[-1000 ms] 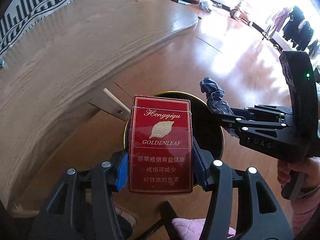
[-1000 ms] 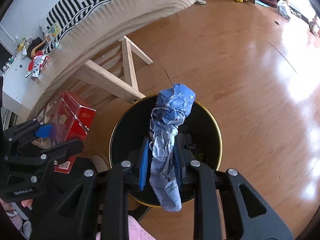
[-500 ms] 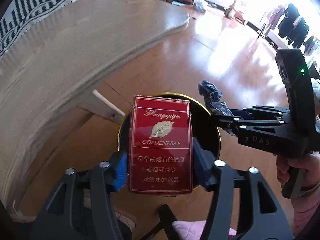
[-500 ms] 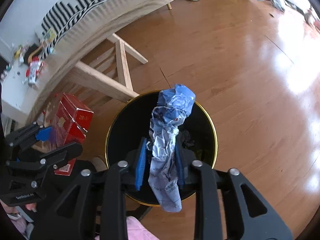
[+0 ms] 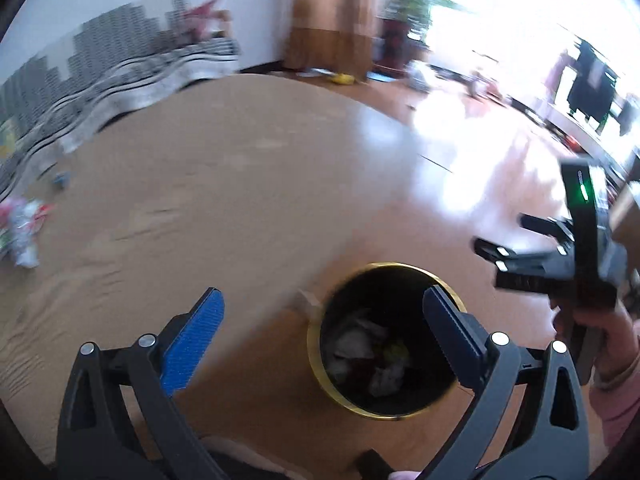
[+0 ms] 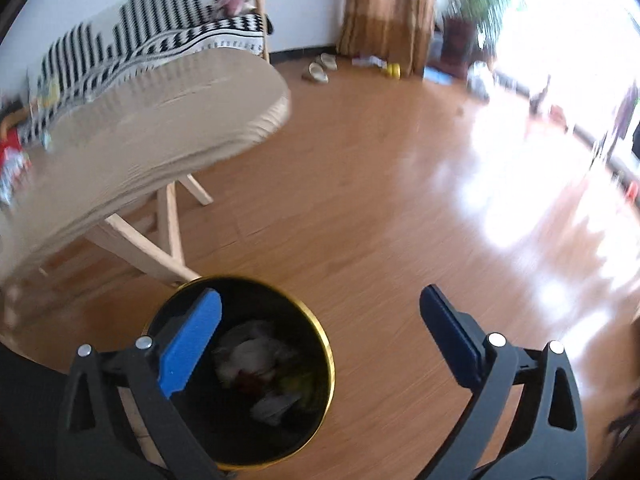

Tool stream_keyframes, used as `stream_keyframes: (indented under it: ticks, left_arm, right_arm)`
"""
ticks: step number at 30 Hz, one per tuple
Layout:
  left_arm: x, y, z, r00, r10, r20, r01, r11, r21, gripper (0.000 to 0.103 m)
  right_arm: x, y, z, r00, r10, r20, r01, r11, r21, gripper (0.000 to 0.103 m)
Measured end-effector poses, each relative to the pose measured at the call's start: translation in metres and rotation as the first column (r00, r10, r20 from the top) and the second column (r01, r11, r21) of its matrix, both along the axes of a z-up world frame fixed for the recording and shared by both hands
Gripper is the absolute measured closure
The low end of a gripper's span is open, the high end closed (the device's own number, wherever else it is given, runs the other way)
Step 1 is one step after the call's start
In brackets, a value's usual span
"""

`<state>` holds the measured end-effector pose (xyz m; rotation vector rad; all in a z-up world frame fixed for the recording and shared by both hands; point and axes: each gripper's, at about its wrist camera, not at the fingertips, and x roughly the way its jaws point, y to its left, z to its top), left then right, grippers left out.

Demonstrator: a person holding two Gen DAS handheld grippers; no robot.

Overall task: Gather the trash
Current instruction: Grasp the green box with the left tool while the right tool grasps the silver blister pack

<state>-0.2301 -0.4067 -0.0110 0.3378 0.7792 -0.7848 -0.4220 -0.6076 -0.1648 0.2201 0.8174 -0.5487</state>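
Wood floor [image 6: 360, 208] fills both views, glare blown out at right, both frames motion-blurred so far-wall detail is mush. Light wood desk [image 5: 180, 208] takes left and centre of the left wrist view; in the right wrist view it sits upper left on pale crossed legs. Striped black-white fabric [image 6: 160, 40] behind it, brown curtain [image 6: 388, 12] top centre. Small colourful clutter at the desk's far left edge, too smeared to identify. Black bin with gold rim [image 5: 390, 340] is on the floor just beside the desk, lower centre-right in the left view, lower left in the right view. Trash [image 6: 260, 364] lies inside it: pale crumpled bits, something reddish, something yellow-green; individual pieces not separable. Left gripper [image 5: 320, 324] fingers have just been opening, now spread wide, nothing between them. Right gripper [image 6: 320, 324] same: just been opening, wide, nothing between them. Right gripper body also shows at right edge of the left view, held by a hand [image 5: 600, 344] with pink sleeve, partly cut off.
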Motion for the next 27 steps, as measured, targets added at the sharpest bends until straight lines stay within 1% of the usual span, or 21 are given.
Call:
stream_keyframes:
  ticks: [1, 2, 4, 5, 6, 7, 9, 10, 11, 13, 14, 17, 19, 20, 23, 25, 26, 27]
  left_arm:
    - [0.008, 0.013, 0.004, 0.999, 0.040, 0.000, -0.040, 0.999, 0.002, 0.006]
    - [0.017, 0.027, 0.008, 0.996, 0.088, 0.005, -0.088, 0.996, 0.006, 0.006]
    - [0.042, 0.068, 0.018, 0.977, 0.211, 0.015, -0.211, 0.977, 0.002, 0.006]
    - [0.049, 0.081, 0.021, 0.969, 0.247, 0.016, -0.247, 0.969, -0.002, 0.006]
    - [0.063, 0.105, 0.025, 0.950, 0.312, 0.019, -0.311, 0.950, -0.005, 0.006]
    - [0.071, 0.123, 0.028, 0.936, 0.352, 0.021, -0.352, 0.936, -0.008, 0.006]
    - [0.093, 0.167, 0.035, 0.892, 0.451, 0.018, -0.451, 0.893, -0.020, 0.006]
    - [0.101, 0.189, 0.037, 0.873, 0.487, 0.007, -0.487, 0.873, -0.026, 0.006]
    - [0.114, 0.214, 0.039, 0.847, 0.531, -0.016, -0.532, 0.846, -0.036, 0.006]
    - [0.130, 0.244, 0.042, 0.815, 0.577, -0.047, -0.579, 0.814, -0.049, 0.006]
    - [0.144, 0.263, 0.044, 0.792, 0.607, -0.065, -0.610, 0.790, -0.054, 0.006]
    - [0.178, 0.297, 0.050, 0.752, 0.649, -0.115, -0.657, 0.752, -0.058, 0.006]
    - [0.200, 0.310, 0.051, 0.741, 0.653, -0.157, -0.668, 0.742, -0.060, 0.006]
    - [0.210, 0.314, 0.051, 0.736, 0.654, -0.178, -0.671, 0.739, -0.059, 0.006]
    - [0.247, 0.324, 0.042, 0.727, 0.646, -0.235, -0.674, 0.736, -0.060, 0.006]
    - [0.267, 0.320, 0.035, 0.732, 0.621, -0.280, -0.660, 0.748, -0.067, 0.006]
    - [0.279, 0.319, 0.029, 0.734, 0.605, -0.309, -0.652, 0.755, -0.069, 0.006]
    - [0.281, 0.318, 0.023, 0.735, 0.594, -0.327, -0.647, 0.759, -0.073, 0.006]
  right_arm:
    - [0.010, 0.012, 0.004, 1.000, 0.019, -0.009, -0.020, 0.999, -0.048, 0.007]
    - [0.019, 0.021, 0.007, 0.999, 0.041, -0.012, -0.041, 0.996, -0.075, 0.007]
    - [0.039, 0.045, 0.014, 0.994, 0.113, 0.002, -0.113, 0.990, -0.086, 0.007]
    - [0.049, 0.057, 0.019, 0.989, 0.149, 0.015, -0.148, 0.986, -0.077, 0.007]
    - [0.056, 0.065, 0.023, 0.984, 0.174, 0.024, -0.172, 0.983, -0.070, 0.007]
    - [0.068, 0.077, 0.030, 0.977, 0.210, 0.041, -0.207, 0.976, -0.062, 0.007]
    - [0.087, 0.097, 0.041, 0.959, 0.273, 0.069, -0.271, 0.962, -0.039, 0.007]
    - [0.100, 0.108, 0.048, 0.943, 0.320, 0.089, -0.320, 0.947, -0.013, 0.007]
    - [0.113, 0.119, 0.055, 0.926, 0.362, 0.108, -0.366, 0.931, 0.016, 0.007]
    - [0.137, 0.139, 0.068, 0.898, 0.421, 0.128, -0.430, 0.901, 0.054, 0.007]
    - [0.150, 0.149, 0.072, 0.887, 0.444, 0.128, -0.454, 0.889, 0.063, 0.007]
    - [0.192, 0.186, 0.084, 0.855, 0.505, 0.120, -0.514, 0.855, 0.061, 0.007]
    - [0.224, 0.218, 0.089, 0.828, 0.550, 0.113, -0.558, 0.828, 0.057, 0.007]
    - [0.230, 0.230, 0.090, 0.818, 0.565, 0.111, -0.572, 0.818, 0.055, 0.007]
    - [0.275, 0.276, 0.091, 0.770, 0.631, 0.089, -0.637, 0.770, 0.048, 0.007]
    - [0.304, 0.308, 0.089, 0.735, 0.674, 0.075, -0.678, 0.734, 0.047, 0.007]
    - [0.313, 0.320, 0.088, 0.723, 0.688, 0.069, -0.691, 0.722, 0.044, 0.007]
    - [0.322, 0.331, 0.086, 0.711, 0.701, 0.063, -0.703, 0.710, 0.038, 0.007]
